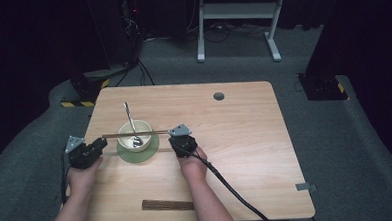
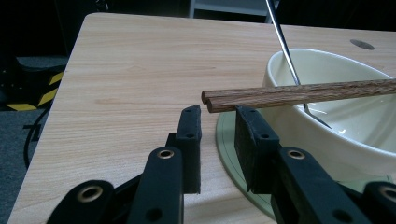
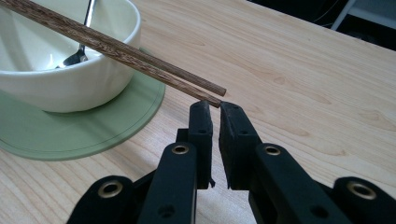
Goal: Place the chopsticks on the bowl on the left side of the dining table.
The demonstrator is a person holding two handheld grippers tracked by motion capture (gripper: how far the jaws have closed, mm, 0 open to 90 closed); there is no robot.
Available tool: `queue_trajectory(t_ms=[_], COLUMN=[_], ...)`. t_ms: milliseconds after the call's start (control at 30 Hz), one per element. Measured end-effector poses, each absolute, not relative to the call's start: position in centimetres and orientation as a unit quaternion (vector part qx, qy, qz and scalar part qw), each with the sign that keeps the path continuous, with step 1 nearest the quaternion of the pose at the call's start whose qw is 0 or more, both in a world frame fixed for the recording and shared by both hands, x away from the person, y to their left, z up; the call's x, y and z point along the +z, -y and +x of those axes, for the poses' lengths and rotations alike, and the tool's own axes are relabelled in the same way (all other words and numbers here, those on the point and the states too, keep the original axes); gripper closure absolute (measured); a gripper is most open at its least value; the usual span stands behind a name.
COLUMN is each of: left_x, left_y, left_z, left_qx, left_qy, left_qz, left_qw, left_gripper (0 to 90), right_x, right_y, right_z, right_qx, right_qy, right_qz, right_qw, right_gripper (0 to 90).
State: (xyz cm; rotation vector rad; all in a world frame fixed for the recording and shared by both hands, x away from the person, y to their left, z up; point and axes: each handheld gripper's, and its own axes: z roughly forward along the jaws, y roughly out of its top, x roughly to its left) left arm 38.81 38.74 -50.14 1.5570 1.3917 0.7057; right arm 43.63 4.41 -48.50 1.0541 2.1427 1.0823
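While the pair of wooden chopsticks (image 1: 135,134) lies across the rim of the cream bowl (image 1: 144,130), the left tool (image 2: 217,122) waits just under its left end, jaws a little apart and empty. The bowl holds a metal spoon (image 1: 130,124) and stands on a green coaster (image 1: 153,151) on the bench (image 1: 235,139). The right tool (image 3: 215,108) is nearly closed, holding nothing, at the right end.

Both forearms enter from the bottom of the high view with no sleeves on them. The left claw (image 1: 103,142), at lower left of centre, is a chunky black body topped by a grey three-cornered plate. The right claw (image 1: 171,137), near centre, matches it, and a thick black cable trails toward the lower right. In the gripper views, black jaws carry brass-ringed holes and small screw dimples.
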Motion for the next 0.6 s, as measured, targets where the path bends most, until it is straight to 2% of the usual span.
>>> queue_trajectory(t_ms=[600], left_x=[-50.18], left_y=[-38.62], left_z=[38.90], left_qx=[0.287], left_qy=[-0.562], left_qz=[0.630], left_qw=[0.451], left_gripper=[76.0], right_x=[-48.45], right_y=[-4.54], right_z=[43.88], right_qx=[0.397], right_qy=[-0.788], right_qz=[0.392], right_qw=[0.260], right_gripper=[85.2])
